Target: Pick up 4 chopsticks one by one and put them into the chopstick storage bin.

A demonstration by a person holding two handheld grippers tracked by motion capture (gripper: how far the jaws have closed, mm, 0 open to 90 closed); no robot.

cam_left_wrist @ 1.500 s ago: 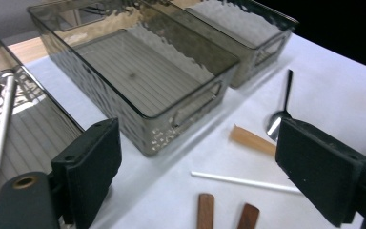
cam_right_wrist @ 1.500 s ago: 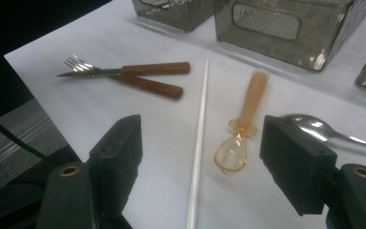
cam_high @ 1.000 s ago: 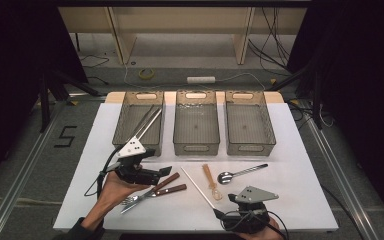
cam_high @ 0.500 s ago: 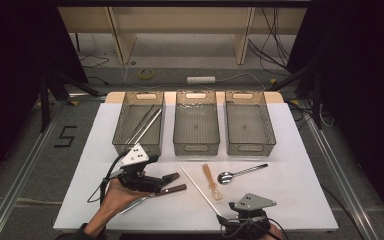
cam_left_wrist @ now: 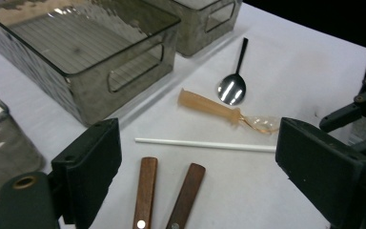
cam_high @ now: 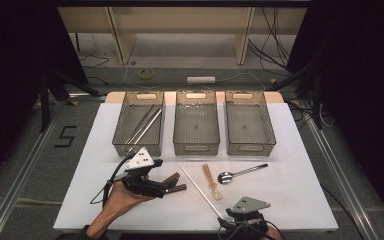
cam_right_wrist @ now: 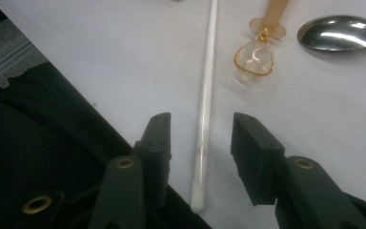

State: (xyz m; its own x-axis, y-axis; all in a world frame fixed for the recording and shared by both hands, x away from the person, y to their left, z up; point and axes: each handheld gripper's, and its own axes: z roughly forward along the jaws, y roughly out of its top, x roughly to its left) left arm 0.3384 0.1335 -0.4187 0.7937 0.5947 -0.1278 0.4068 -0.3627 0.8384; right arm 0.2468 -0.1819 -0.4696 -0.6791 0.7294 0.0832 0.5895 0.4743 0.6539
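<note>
A thin white stick (cam_right_wrist: 205, 114) lies on the white table (cam_high: 290, 200), its near end between the jaws of my right gripper (cam_right_wrist: 200, 131). The jaws have just been closing and stand open on either side, clear of the stick. This gripper (cam_high: 228, 218) sits at the table's front edge. My left gripper (cam_left_wrist: 195, 157) is wide open above two wooden-handled utensils (cam_left_wrist: 145, 191); in the high view it (cam_high: 161, 186) covers their metal ends. An amber plastic spoon (cam_high: 211, 182) and a metal spoon (cam_high: 240, 172) lie beyond the stick.
Three clear grey bins stand in a row at the back: the left bin (cam_high: 125, 145) holds metal utensils, the middle bin (cam_high: 196, 146) and right bin (cam_high: 250, 147) have bare floors. A cable (cam_high: 112, 180) trails from the left gripper. Dark floor surrounds the table.
The left gripper has tipped down over the wooden-handled utensils, so their metal ends are now covered. The right gripper has stayed at the front edge.
</note>
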